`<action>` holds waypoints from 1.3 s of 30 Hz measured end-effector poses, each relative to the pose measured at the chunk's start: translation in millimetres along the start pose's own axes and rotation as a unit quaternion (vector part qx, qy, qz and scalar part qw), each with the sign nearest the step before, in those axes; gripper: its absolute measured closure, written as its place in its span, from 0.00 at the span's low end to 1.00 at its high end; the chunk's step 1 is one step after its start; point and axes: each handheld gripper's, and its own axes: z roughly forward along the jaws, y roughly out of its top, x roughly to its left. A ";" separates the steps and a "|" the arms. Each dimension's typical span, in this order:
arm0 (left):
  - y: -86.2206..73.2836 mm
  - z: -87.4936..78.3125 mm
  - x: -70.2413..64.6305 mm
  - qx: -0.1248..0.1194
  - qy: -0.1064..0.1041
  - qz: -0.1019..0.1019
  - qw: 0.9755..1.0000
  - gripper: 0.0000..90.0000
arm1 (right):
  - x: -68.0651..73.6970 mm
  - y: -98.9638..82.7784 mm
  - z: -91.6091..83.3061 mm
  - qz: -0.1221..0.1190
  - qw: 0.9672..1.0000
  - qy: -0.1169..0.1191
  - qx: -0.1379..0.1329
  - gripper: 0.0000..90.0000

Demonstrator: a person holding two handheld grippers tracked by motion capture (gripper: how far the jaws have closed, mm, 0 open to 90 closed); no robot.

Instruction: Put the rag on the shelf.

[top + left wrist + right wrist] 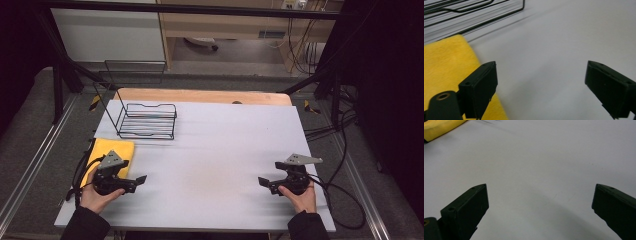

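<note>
A yellow cloth [114,152] lies flat at the table's left edge, and a black wire rack [147,120] stands just beyond it. My left gripper [140,181] rests low at the front left, right beside the cloth's near corner, jaws wide apart with nothing between them. In the left gripper view the cloth [446,65] lies under and left of the left jaw, with the rack's wires [474,15] at the top. My right gripper [262,181] sits at the front right, pointing left, open and empty. The right gripper view catches the cloth [441,127] far off.
The white table top [220,145] stretches between the two grippers. A wooden board edge [200,95] runs along the far side. Cables [345,195] trail off the right edge, and metal frame rails flank the table.
</note>
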 end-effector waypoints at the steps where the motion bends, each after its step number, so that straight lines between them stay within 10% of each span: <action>1: 1.1 0.2 3.4 0.007 0.019 -0.010 1.000 0.14 | 0.0 -0.1 0.3 -0.001 1.000 0.000 0.002 0.02; 14: -3.9 5.7 22.7 0.051 0.085 -0.035 0.994 0.39 | 0.2 -0.3 2.9 -0.004 1.000 -0.005 0.010 0.02; 39: -9.8 19.7 25.5 0.116 0.158 0.000 0.981 0.73 | 0.3 -0.3 2.1 -0.005 1.000 -0.008 0.007 0.02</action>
